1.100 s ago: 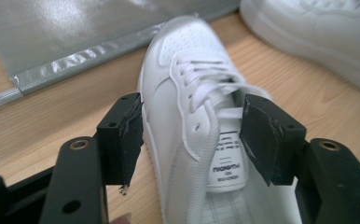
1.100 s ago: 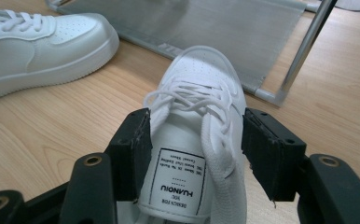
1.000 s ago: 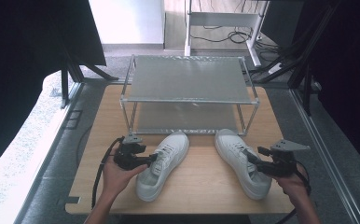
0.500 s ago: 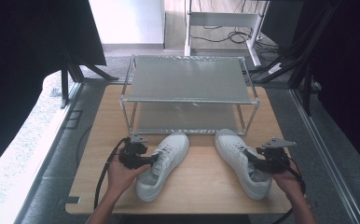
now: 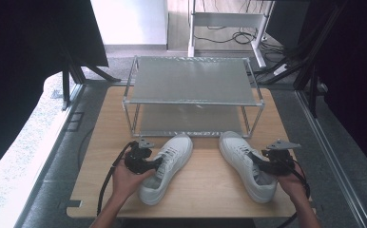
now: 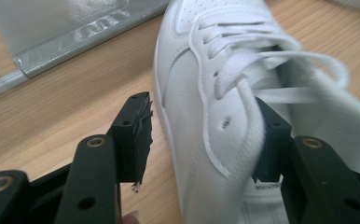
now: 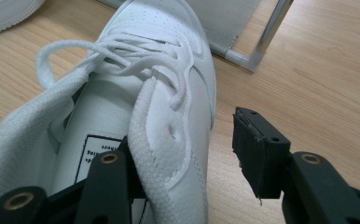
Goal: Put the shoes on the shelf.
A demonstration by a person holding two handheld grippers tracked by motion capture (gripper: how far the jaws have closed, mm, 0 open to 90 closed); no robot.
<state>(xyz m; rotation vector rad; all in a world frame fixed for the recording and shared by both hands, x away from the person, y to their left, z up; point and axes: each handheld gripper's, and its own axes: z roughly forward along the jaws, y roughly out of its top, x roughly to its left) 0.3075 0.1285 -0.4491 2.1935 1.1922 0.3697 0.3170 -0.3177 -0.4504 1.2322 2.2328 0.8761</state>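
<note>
Two white lace-up sneakers lie on the wooden table (image 5: 205, 190), toes toward the rack. My left gripper (image 5: 155, 164) straddles the outer side wall of the left sneaker (image 5: 169, 161). In the left gripper view one jaw is inside the left sneaker (image 6: 206, 93), and the other stands off its side; the gripper (image 6: 204, 121) is open. My right gripper (image 5: 256, 164) straddles the collar of the right sneaker (image 5: 241, 156) the same way. In the right gripper view one jaw is inside the right sneaker (image 7: 169, 93), and the other is apart from it; this gripper (image 7: 187, 140) is also open. Both pairs of jaws have just been closing.
A two-tier metal shoe rack (image 5: 191, 80) with grey mesh shelves stands at the back of the table, just beyond the sneakers' toes. Its lower shelf (image 6: 52, 28) and a leg (image 7: 271, 28) show close by. Floor, cables and dark frames surround the table.
My right gripper has come down and slightly left onto the right sneaker's opening. My left gripper has edged a little toward the left sneaker. Both sneakers lie where they were.
</note>
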